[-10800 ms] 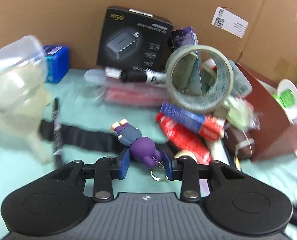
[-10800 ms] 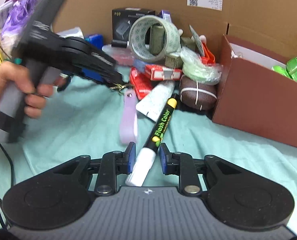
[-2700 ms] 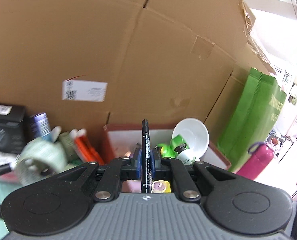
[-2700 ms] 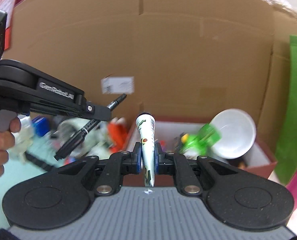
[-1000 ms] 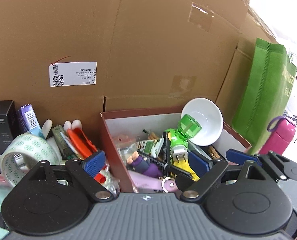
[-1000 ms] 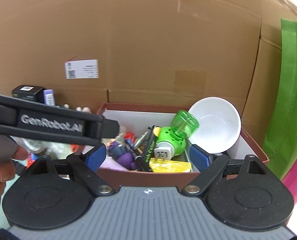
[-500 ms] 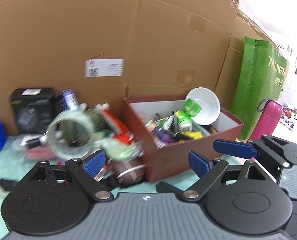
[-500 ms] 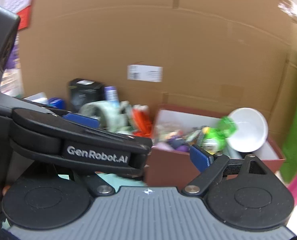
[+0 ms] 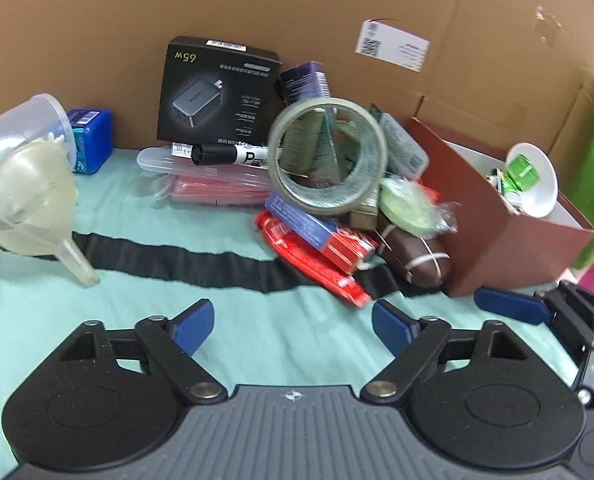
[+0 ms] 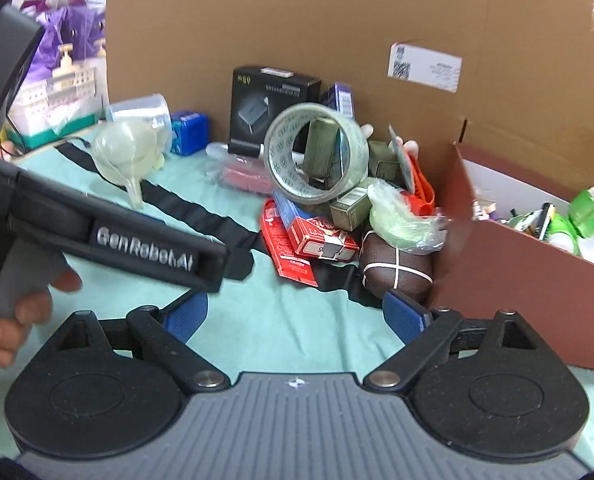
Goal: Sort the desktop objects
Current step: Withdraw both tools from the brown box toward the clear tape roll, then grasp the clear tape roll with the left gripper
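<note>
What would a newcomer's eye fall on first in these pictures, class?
Probably the big roll of clear tape, standing on edge atop the pile of packets in the middle. To its right sits a brown box crammed with sorted things, and far left a clear funnel lies tipped on the green cloth.

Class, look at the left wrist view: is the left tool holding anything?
No, the left tool is open, with only bare green cloth between its pads.
</note>
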{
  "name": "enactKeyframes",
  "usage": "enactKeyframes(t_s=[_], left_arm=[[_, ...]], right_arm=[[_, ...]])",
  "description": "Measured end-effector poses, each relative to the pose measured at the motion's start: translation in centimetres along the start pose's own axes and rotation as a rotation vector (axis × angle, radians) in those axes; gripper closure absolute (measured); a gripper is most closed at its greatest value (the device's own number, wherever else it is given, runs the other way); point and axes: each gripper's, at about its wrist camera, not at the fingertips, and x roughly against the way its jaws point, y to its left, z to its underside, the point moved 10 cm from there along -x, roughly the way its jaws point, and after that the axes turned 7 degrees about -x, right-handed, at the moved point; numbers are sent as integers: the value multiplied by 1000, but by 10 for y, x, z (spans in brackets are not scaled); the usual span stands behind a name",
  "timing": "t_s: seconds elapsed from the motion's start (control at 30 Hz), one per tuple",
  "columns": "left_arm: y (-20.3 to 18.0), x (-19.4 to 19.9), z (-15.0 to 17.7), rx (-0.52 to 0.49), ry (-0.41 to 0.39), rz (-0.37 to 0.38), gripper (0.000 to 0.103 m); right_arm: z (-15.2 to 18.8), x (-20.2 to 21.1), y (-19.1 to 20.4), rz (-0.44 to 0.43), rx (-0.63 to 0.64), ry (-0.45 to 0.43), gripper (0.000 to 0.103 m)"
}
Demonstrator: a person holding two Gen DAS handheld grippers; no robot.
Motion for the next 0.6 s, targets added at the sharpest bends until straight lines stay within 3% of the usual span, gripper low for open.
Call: enactKeyframes(t_s=[0.1,0.27,0.6], left_arm=[[-3,-15,-7,18,7,17,26],[-10,-35,-16,49,24,55,36],[-19,-59,-29,47,46,74,37]], right_arm=[[-1,-16,-4,-27,-23,19,23],[0,-39,-8,-60,-65,44,30],[-10,-70,-12,-65,-107,25,36]])
